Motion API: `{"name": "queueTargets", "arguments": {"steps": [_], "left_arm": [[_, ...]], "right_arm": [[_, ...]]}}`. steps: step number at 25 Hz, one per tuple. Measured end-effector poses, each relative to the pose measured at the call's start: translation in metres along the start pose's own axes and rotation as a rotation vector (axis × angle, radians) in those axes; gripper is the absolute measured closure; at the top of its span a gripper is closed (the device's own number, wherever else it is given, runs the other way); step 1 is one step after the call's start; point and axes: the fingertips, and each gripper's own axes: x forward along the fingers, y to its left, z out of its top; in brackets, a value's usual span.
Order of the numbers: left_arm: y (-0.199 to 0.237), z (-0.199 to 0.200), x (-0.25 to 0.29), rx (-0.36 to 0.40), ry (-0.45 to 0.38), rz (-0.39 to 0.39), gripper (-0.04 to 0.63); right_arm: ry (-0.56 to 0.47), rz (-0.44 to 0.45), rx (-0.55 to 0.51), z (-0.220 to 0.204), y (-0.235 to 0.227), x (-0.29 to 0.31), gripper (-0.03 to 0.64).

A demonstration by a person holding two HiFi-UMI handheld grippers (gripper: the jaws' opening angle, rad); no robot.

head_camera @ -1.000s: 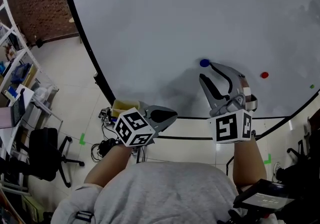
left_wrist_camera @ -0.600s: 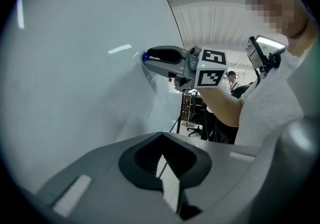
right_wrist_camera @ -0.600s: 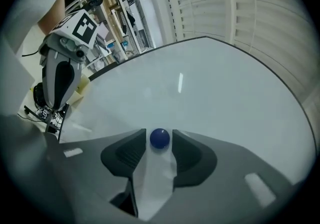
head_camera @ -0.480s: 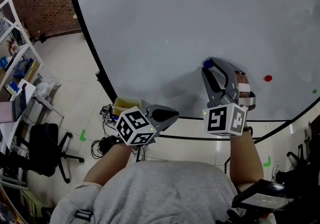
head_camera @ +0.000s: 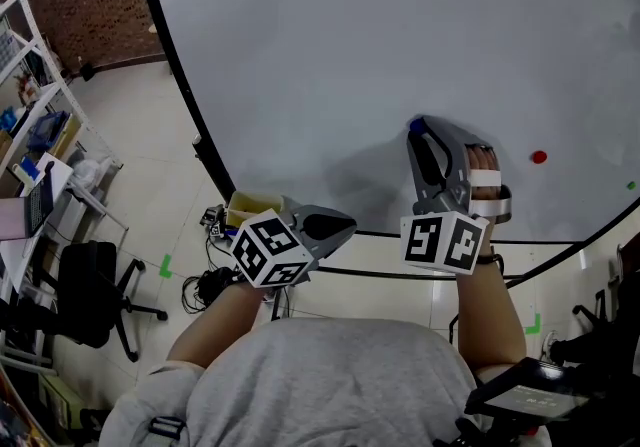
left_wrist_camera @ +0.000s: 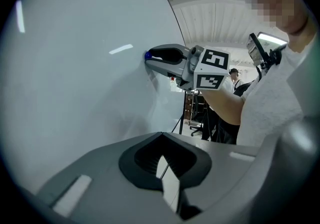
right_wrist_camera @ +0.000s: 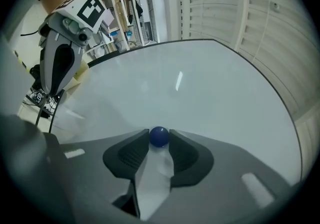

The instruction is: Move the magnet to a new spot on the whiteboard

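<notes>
- Right gripper view showed the right tool [right_wrist_camera: 160, 140] closing its jaws on the blue magnet [right_wrist_camera: 159, 136]. The tips seemed just to meet its two sides as it sat against the whiteboard [right_wrist_camera: 210, 87].
- Left gripper view showed the left tool [left_wrist_camera: 161, 138] clenched on nothing, well apart from the magnet.
- The magnet looked small, round, hard and smooth. I judged it light, but likely to squirt out of an off-centre pinch.
- The best hold seemed to be across its widest part, with the tips square on either side and close to the board.
- Its cling to the board would probably resist a straight pull, so tilting or sliding might free it more easily.
- Head view showed a red magnet [head_camera: 539, 157] well apart on the right.
</notes>
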Motion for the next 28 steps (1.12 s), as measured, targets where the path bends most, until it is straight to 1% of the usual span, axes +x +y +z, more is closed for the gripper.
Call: {"name": "queueTargets", "arguments": {"steps": [6, 10, 14, 15, 17, 20, 23, 25, 28], "left_arm": [[0.001, 0.005, 0.002, 0.003, -0.006, 0.001, 0.612], [-0.001, 0.014, 0.006, 0.001, -0.009, -0.004, 0.613], [-0.004, 0.016, 0.010, 0.001, -0.011, -0.003, 0.612], [-0.004, 0.019, 0.009, 0.000, -0.013, -0.004, 0.612], [-0.005, 0.030, 0.007, 0.002, -0.018, -0.004, 0.612], [-0.009, 0.034, 0.007, 0.014, -0.026, -0.006, 0.613], [-0.015, 0.032, 0.008, 0.019, -0.041, -0.011, 0.612], [-0.019, 0.033, 0.008, 0.016, -0.049, -0.017, 0.612], [-0.020, 0.032, 0.005, 0.009, -0.054, -0.020, 0.612]], "right_arm": [[0.022, 0.047, 0.012, 0.000, -0.003, 0.004, 0.492], [0.008, 0.110, 0.101, 0.001, -0.013, 0.002, 0.492], [-0.025, 0.190, 0.193, -0.001, -0.012, -0.014, 0.491], [-0.043, 0.224, 0.234, 0.002, -0.013, -0.018, 0.491], [-0.095, 0.318, 0.352, 0.009, -0.015, -0.028, 0.491], [-0.164, 0.454, 0.518, 0.010, -0.003, -0.045, 0.491], [-0.193, 0.586, 0.657, -0.002, 0.029, -0.062, 0.491], [-0.191, 0.669, 0.741, -0.012, 0.055, -0.070, 0.490], [-0.176, 0.769, 0.824, -0.022, 0.096, -0.081, 0.491]]}}
